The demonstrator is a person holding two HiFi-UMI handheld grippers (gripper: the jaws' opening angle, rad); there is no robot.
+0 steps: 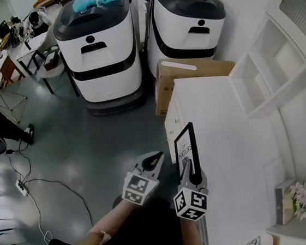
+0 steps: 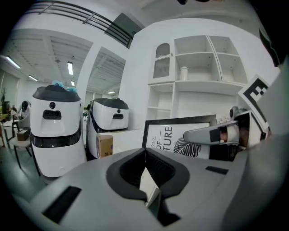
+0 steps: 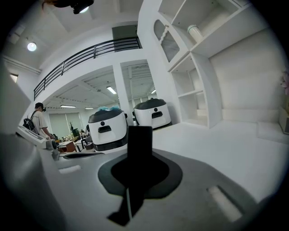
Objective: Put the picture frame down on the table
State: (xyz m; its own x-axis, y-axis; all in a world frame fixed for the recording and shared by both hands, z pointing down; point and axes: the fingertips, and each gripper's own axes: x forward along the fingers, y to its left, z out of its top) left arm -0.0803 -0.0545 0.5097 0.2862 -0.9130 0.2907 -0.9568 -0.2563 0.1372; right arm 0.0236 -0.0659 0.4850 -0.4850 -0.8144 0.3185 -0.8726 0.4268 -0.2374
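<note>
Over left edge of white table (image 1: pixel 237 156), toward near-left corner: picture frame (image 1: pixel 187 141) upright, black border, printed face turned left. Clamped at near end by right gripper (image 1: pixel 191 165), jaws closed on thin frame; edge-on in right gripper view, dark bar rising out of jaws. Can't tell whether bottom edge touches table. Just left of frame, off table edge, above grey floor: left gripper (image 1: pixel 153 159), jaws together, nothing between. Against far-left corner of table, cardboard box (image 1: pixel 172 77). Past that, on floor, two white robots (image 1: pixel 98 52) side by side. Toward far-right corner, white shelf unit (image 1: pixel 268 72). By right edge, pink flowers (image 1: pixel 302 194).
</note>
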